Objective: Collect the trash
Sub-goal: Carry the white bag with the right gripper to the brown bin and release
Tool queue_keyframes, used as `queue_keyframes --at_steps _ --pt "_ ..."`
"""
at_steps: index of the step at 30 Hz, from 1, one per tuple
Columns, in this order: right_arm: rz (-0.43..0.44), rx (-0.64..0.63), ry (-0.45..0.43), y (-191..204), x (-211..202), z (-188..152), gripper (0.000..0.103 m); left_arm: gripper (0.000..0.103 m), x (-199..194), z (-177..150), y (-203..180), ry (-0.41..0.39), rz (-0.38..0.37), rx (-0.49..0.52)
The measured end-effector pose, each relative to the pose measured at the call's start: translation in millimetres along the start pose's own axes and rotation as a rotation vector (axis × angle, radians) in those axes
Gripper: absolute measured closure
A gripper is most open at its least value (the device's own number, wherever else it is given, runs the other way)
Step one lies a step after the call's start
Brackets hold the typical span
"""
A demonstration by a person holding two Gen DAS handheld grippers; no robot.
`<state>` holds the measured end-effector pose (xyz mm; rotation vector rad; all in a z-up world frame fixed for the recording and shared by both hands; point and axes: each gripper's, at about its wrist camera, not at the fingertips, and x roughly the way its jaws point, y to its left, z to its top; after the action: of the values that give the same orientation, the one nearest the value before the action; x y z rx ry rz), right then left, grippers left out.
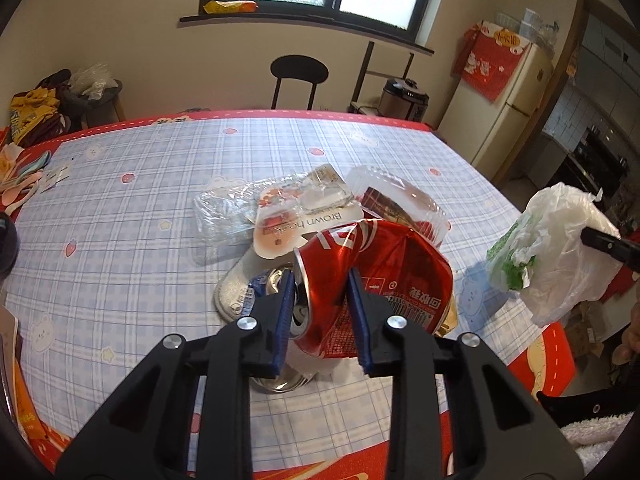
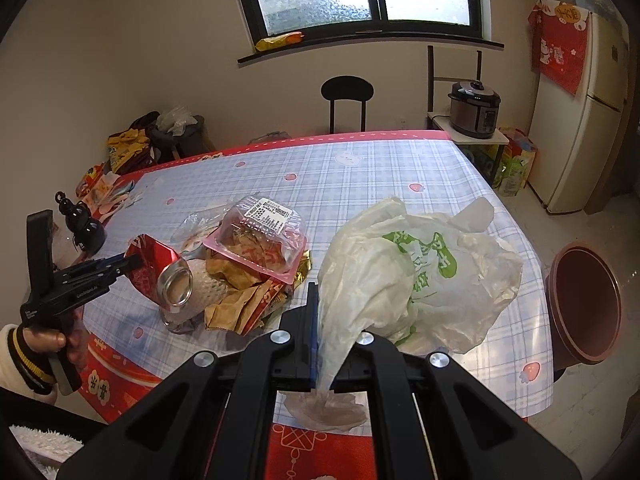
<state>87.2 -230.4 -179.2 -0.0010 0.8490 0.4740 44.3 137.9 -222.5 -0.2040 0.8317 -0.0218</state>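
Packaging (image 1: 304,224) printed "Brown", crushed red can (image 1: 360,276) in left tongs (image 1: 318,280)

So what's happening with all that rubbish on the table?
A person is tidying up trash with a grabbing tool in each hand. The left tool is clamped on a crushed red can, above the pile of wrappers and a clear plastic box. The right tool is shut on a white plastic bag, held up beside the pile. Nothing is seen going into the bag yet.
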Motion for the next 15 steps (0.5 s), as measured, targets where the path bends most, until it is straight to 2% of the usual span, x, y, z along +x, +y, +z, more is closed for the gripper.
queue_keyframes --at_steps 7,15 --pt "0.003 -0.038 0.010 17.4 4.0 7.3 0.098 0.075 -26.0 -8.6 17.2 -0.044 -0.002 -0.068" --pt "-0.015 -0.034 -0.002 31.1 2.2 10.9 0.098 0.077 -44.3 -12.1 32.1 -0.061 -0.022 -0.073"
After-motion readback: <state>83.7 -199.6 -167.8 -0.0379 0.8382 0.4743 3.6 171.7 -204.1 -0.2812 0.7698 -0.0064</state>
